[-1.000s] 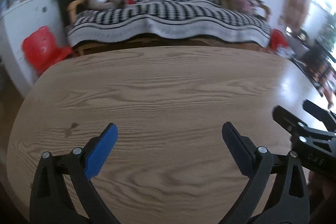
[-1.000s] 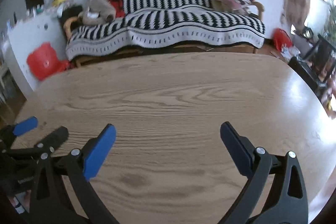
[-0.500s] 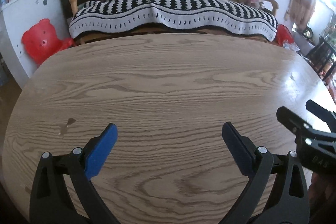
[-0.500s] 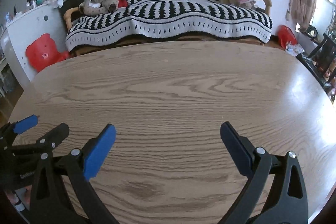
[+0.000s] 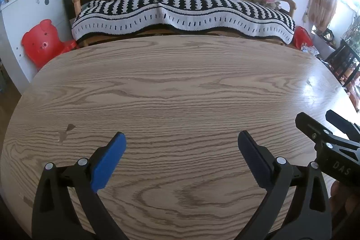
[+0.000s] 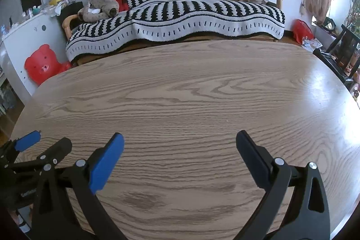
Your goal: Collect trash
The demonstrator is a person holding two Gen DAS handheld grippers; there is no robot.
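My left gripper (image 5: 181, 143) is open and empty, held over the near part of a wooden table (image 5: 180, 87). My right gripper (image 6: 180, 142) is open and empty too, over the same table (image 6: 191, 93). The right gripper's fingers (image 5: 315, 127) show at the right edge of the left wrist view, and the left gripper's fingers (image 6: 40, 145) show at the left edge of the right wrist view. No trash shows on the table top. A small dark mark (image 5: 66, 131) lies on the wood at the left.
A sofa with a black-and-white striped cover (image 5: 184, 12) stands behind the table. A red bear-shaped stool (image 5: 42, 42) stands at the left by a white cabinet (image 5: 24, 15). A red object and paper scraps (image 5: 303, 39) lie on the floor at the right, near dark chairs (image 5: 344, 62).
Both wrist views have tilted and shifted slightly, bringing the sofa and the table's far edge lower into view. Both grippers stay open and empty.
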